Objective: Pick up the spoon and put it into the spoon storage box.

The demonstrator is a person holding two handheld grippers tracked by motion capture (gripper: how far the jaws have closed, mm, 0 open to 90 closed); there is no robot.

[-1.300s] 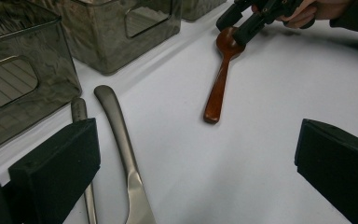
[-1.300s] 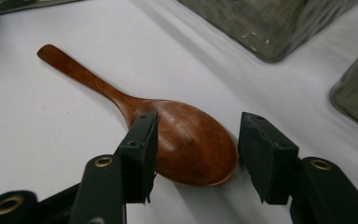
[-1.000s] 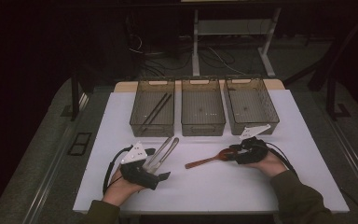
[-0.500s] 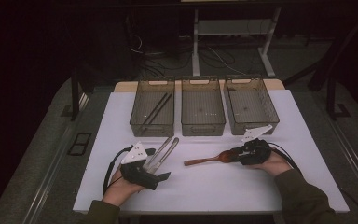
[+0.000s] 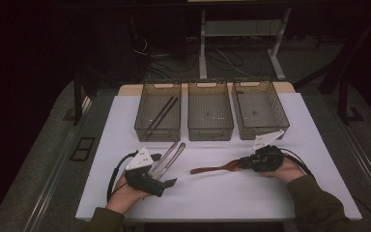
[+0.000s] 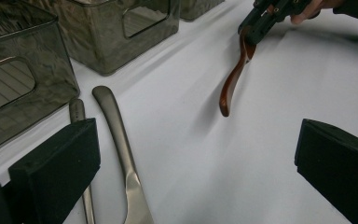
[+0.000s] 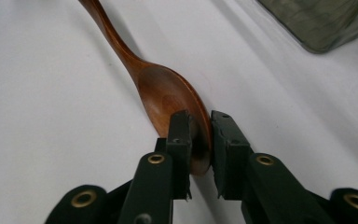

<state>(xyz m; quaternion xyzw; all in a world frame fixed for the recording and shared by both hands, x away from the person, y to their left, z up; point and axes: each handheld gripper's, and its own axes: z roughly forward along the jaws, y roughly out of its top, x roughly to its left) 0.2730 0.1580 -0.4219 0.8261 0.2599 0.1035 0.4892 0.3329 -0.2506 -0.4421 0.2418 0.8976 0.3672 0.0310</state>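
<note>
Right gripper view: my right tongs (image 7: 200,154) have just been closing and now pinch the rim of the wooden spoon's (image 7: 168,95) bowl, one pad inside it and one outside, with the handle running away from me across the white bench (image 7: 37,93). From the high view the spoon (image 5: 216,168) lies on the bench in front of the middle bin (image 5: 210,126), just left of my right hand. My left tongs (image 6: 196,158) stand wide apart, gripping nothing, resting beside two metal utensils (image 6: 116,140) near the left bin (image 5: 157,128).
</note>
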